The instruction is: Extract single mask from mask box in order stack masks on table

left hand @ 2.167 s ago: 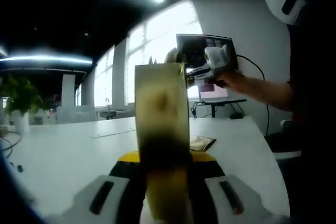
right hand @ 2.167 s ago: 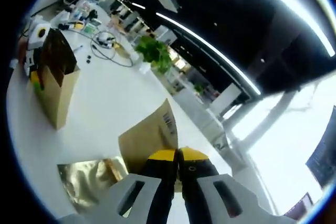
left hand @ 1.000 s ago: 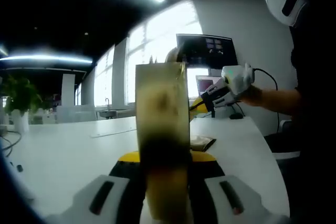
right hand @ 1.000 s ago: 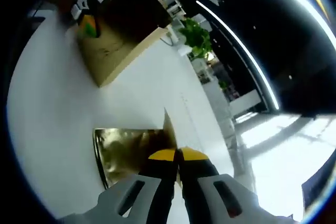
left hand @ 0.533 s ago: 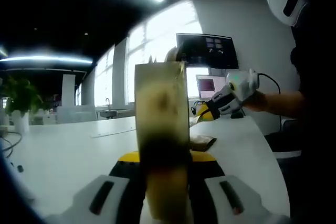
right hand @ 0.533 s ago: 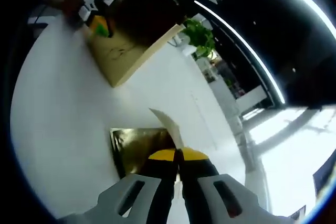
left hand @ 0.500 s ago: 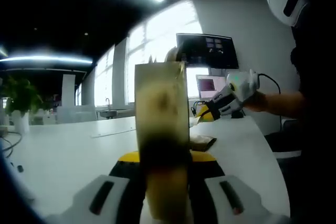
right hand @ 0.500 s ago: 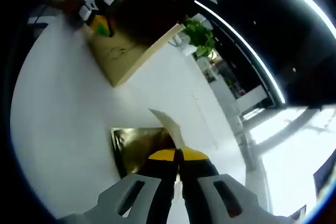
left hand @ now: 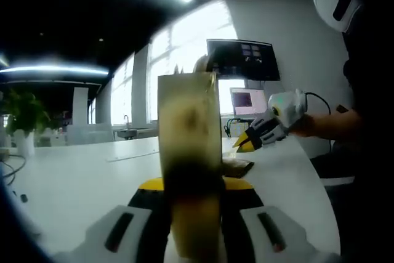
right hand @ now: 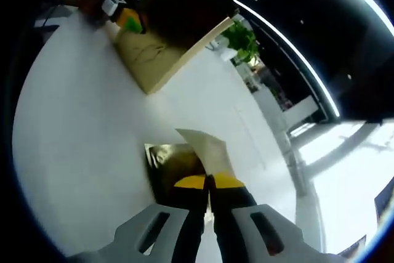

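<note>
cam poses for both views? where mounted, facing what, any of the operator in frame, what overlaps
Left gripper view: rides the left gripper, looking level across the white table toward windows and a monitor; its jaws clamp the mask box; the person's forearm brings in the right gripper.
Right gripper view: rides the right gripper, tilted down at the table; jaws shut on a mask packet above a gold packet; left gripper at upper left.
Shared: mask box, gold packet, table, both grippers.

No text, label, brand or number can be read in either view. The monitor (left hand: 241, 60) in the left gripper view shows small bright panels, too blurred to read. Dark marks on the mask box (right hand: 161, 53) in the right gripper view are also illegible.
</note>
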`<state>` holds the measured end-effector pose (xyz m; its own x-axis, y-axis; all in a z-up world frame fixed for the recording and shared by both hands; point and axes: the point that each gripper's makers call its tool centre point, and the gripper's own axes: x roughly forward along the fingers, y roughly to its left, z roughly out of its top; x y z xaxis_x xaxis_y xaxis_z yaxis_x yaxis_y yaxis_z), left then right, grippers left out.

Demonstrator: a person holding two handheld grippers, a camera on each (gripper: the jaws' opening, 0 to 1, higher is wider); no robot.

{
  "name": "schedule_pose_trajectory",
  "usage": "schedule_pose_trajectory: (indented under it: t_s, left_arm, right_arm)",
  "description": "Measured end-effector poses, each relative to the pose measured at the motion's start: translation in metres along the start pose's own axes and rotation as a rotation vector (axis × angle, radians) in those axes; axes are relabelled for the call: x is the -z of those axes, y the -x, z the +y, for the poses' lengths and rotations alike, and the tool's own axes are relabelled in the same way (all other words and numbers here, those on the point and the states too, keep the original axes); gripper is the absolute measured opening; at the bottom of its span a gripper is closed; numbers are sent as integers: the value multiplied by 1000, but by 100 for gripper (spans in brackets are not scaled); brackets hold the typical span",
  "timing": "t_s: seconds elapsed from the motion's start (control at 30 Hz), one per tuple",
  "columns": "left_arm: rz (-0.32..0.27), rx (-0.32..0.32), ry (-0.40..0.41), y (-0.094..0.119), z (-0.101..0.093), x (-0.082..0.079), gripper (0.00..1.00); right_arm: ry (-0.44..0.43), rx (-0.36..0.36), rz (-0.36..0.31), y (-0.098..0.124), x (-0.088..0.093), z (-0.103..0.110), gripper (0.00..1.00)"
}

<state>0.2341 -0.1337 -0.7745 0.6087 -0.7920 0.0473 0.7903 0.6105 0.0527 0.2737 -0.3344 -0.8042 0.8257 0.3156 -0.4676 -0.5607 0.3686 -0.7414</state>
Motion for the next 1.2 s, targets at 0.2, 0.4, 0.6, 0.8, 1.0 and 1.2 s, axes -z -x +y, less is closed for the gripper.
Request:
schedule_pose_trajectory:
  t_s: [0.2,0.4,0.6,0.8,1.0,1.2]
  left_arm:
    - [0,1,0,0,0,0,33]
    - [0,0,-1,0,0,0,33]
    - [1,-1,-2,0,0,0,33]
    - [2,-2,-2,0,0,0,33]
    - [2,-2,-2,0,0,0,33]
    - [2,-2,-3,0,0,0,33]
  right_arm:
    - [-16,-23,-1,-1,4,11,0]
    - [-25,-34,3,-2,8,15,0]
    - [50,-56,27,-5,11,25,4]
    - [40,-47,44,-3,15,24,7]
    - [-20,-49,18,4,10,23,12]
    - [-138,-49,-17,9,6,24,16]
